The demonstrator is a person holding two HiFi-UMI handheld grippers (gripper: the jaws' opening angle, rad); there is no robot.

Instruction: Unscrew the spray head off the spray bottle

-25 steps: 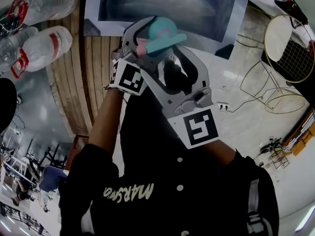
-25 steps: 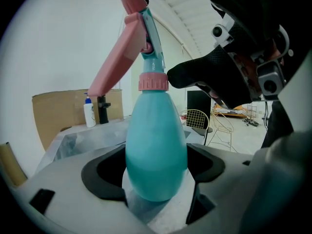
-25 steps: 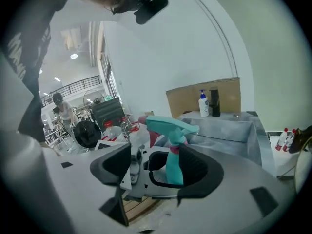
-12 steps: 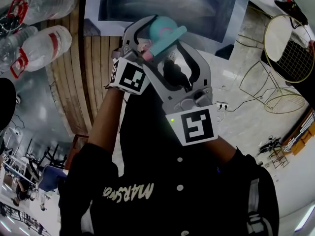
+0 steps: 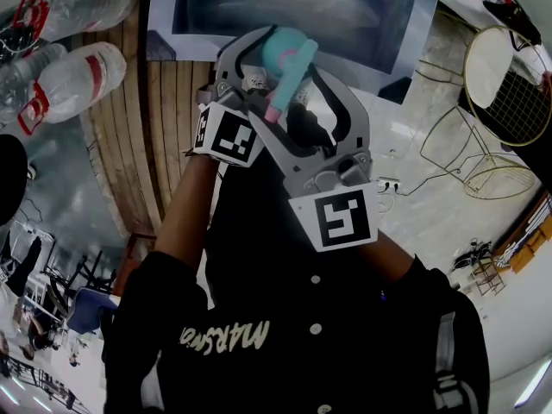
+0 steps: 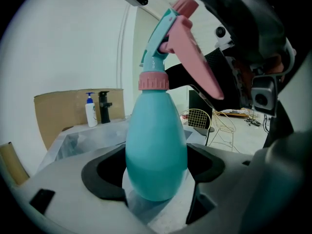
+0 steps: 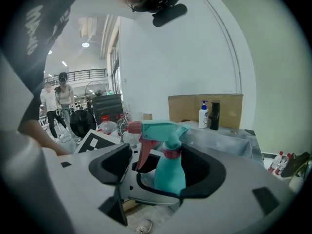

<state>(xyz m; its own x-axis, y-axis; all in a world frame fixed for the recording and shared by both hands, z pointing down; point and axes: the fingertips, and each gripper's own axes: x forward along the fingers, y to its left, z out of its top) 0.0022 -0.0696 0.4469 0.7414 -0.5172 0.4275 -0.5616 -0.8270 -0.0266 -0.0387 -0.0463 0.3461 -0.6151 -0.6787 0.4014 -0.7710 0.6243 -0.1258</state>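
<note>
The spray bottle (image 6: pixel 156 150) stands upright in the middle of the left gripper view. Its teal belly is clamped by the left gripper (image 6: pixel 156 177), with a pad pressing on each side. The right gripper (image 7: pixel 161 177) has just been opening its jaws. In its own view they stand wide apart, and the spray head (image 7: pixel 158 129) sits in the gap with neither pad on it.

In the head view the pink trigger (image 5: pixel 278 102) pointed toward the right of the frame a second ago; it now points down toward centre. I judge that a part turn was made and the claw let go to take a fresh bite. The pink collar (image 6: pixel 153 80) sits on the neck, so the head is not off yet.

The tightest spot is the trigger, which hangs close inside the right gripper's jaws. The plastic bottles (image 5: pixel 73 76) at the upper left and the wire chairs (image 5: pixel 504 84) at the right edge lie well apart from the held bottle.
</note>
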